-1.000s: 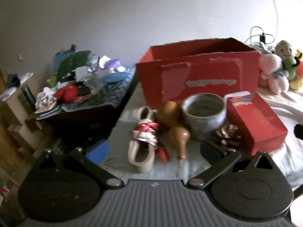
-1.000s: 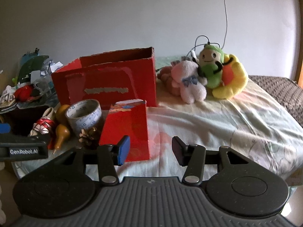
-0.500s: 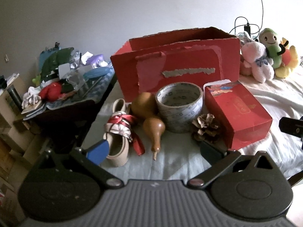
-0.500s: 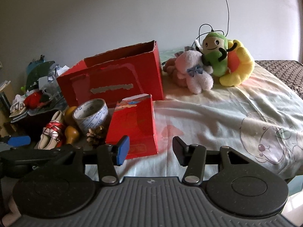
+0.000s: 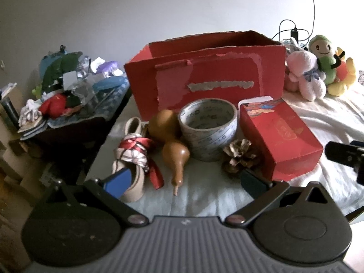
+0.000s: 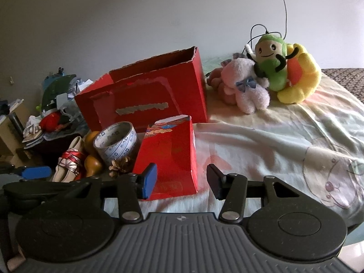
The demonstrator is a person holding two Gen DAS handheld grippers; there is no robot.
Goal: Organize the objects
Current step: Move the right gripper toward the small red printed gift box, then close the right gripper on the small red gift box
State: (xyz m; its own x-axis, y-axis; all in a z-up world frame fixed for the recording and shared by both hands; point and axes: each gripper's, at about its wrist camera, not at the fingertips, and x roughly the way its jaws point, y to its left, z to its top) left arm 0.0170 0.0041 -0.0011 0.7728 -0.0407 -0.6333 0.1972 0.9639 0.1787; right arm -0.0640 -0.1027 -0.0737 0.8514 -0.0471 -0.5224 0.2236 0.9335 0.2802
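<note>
Both views have drawn nearer the clutter. Left hand-held gripper [image 5: 184,180]: spread wide, empty, facing gourd [image 5: 175,157] on the bed [image 6: 273,141], between shoe [image 5: 133,159] and tape roll [image 5: 208,128]. Gourd: likely light, rigid, smooth; take at waist. Right hand-held gripper [image 6: 182,179]: released before small red box [image 6: 170,154].

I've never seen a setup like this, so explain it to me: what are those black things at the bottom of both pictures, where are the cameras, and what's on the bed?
Those are two handheld grippers, each with a camera looking along its fingers. One picture comes from the left gripper, the other from the right gripper. Both are open and hold nothing. On the bed sheet sit a big red bag, a tape roll, a brown gourd, a shoe, a pine cone, a small red box and plush toys.
</note>
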